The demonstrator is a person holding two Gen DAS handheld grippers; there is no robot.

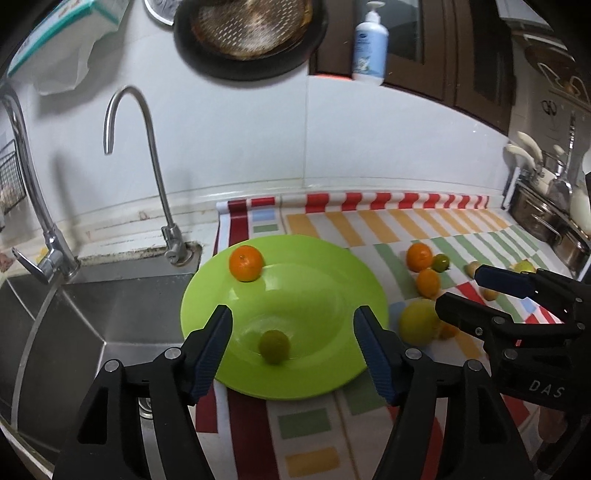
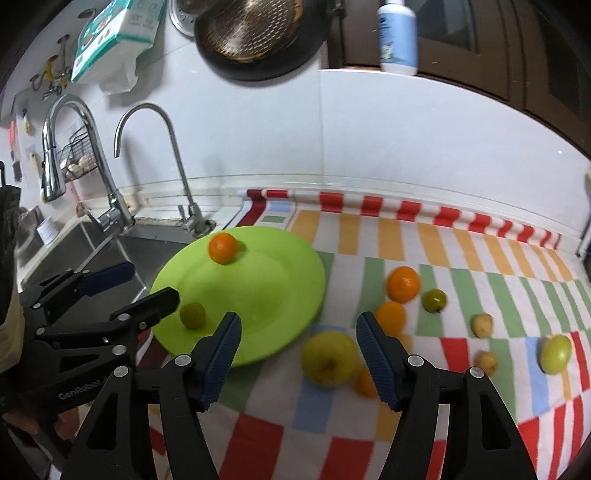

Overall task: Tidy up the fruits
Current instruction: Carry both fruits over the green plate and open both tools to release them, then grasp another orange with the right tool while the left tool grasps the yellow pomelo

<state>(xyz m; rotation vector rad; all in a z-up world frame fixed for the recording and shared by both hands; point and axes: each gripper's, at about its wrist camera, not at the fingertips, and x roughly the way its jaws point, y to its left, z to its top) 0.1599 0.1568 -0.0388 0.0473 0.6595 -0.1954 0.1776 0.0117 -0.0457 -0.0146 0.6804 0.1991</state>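
A lime-green plate (image 1: 306,291) (image 2: 266,291) holds an orange (image 1: 245,263) (image 2: 222,248) at its far rim and a small green fruit (image 1: 273,346) (image 2: 192,315) near its front. My left gripper (image 1: 293,325) (image 2: 151,284) is open and empty above the plate, the green fruit between its fingers. My right gripper (image 2: 299,332) (image 1: 458,288) is open and empty over the cloth, close above a yellow apple (image 2: 328,357) (image 1: 419,320). Several oranges (image 2: 403,284), a green fruit (image 2: 434,300) and small brown fruits (image 2: 482,325) lie on the cloth to the right.
The striped cloth (image 2: 369,236) covers the counter. A steel sink (image 1: 92,314) with two taps (image 1: 147,122) lies left of the plate. A pan (image 1: 251,33) hangs on the wall. Pots (image 1: 543,218) stand at the far right. A green apple (image 2: 556,353) lies near the right edge.
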